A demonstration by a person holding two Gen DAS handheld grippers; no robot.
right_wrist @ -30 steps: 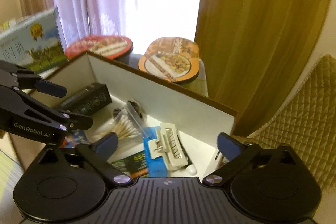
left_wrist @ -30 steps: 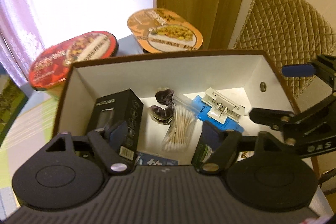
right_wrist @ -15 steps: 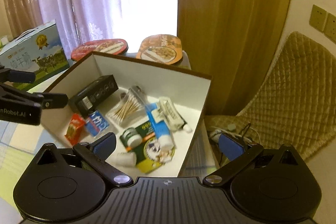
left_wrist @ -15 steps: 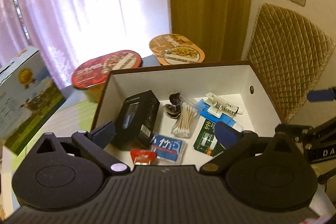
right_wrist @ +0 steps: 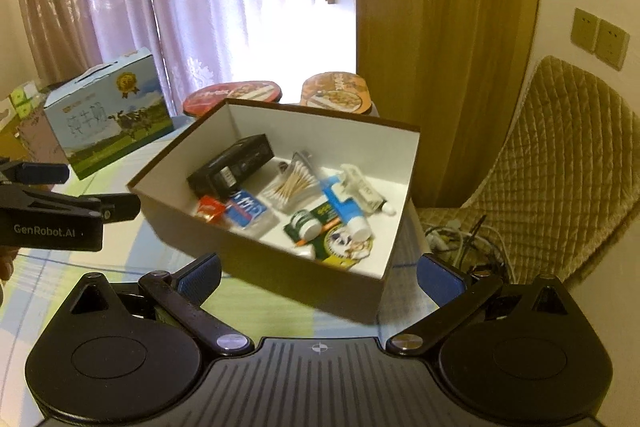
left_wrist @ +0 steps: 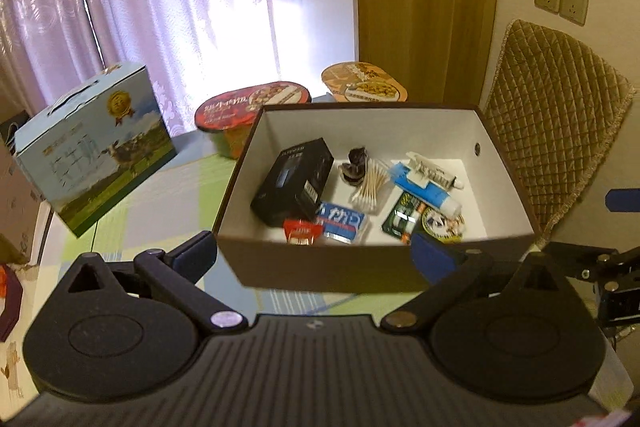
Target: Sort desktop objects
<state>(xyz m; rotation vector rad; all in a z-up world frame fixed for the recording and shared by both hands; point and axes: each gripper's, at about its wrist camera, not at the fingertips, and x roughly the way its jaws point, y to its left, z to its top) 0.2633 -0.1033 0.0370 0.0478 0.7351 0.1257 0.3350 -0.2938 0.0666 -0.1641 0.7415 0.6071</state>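
Currently, left tool (left_wrist: 314,253): hovering level just near of the box, its blue-padded fingers (left_wrist: 432,257) spread wide and gripping nothing.
Right tool (right_wrist: 318,273): likewise gaping wide and carrying nothing, pointing at the box's near-right corner from slightly higher up.
Cross view: the left tool is showing at the left edge of the right wrist view, pointing rightward toward the box's near-left corner, with its tips apart.
Box (left_wrist: 320,267): a brown-walled, white-lined carton sitting on the striped surface (left_wrist: 160,195), open at the top, right in front of both tools.
Black carton (left_wrist: 294,183): lying tilted in the box's left part.
Cotton swabs (left_wrist: 370,185): lying in a clear bag at the middle, just right of the black carton.
Blue tube (left_wrist: 426,189): lying diagonally in the right part, with a white clip (left_wrist: 430,173) just beyond it.
Blue packet (left_wrist: 340,223) and red packet (left_wrist: 300,231): lying side by side against the near wall.
Milk carton (left_wrist: 92,147): standing on the surface well to the left of the box.
Noodle bowls (left_wrist: 252,105): two lidded bowls standing beyond the box's far wall.
Quilted chair (right_wrist: 560,167): standing to the right of the surface.
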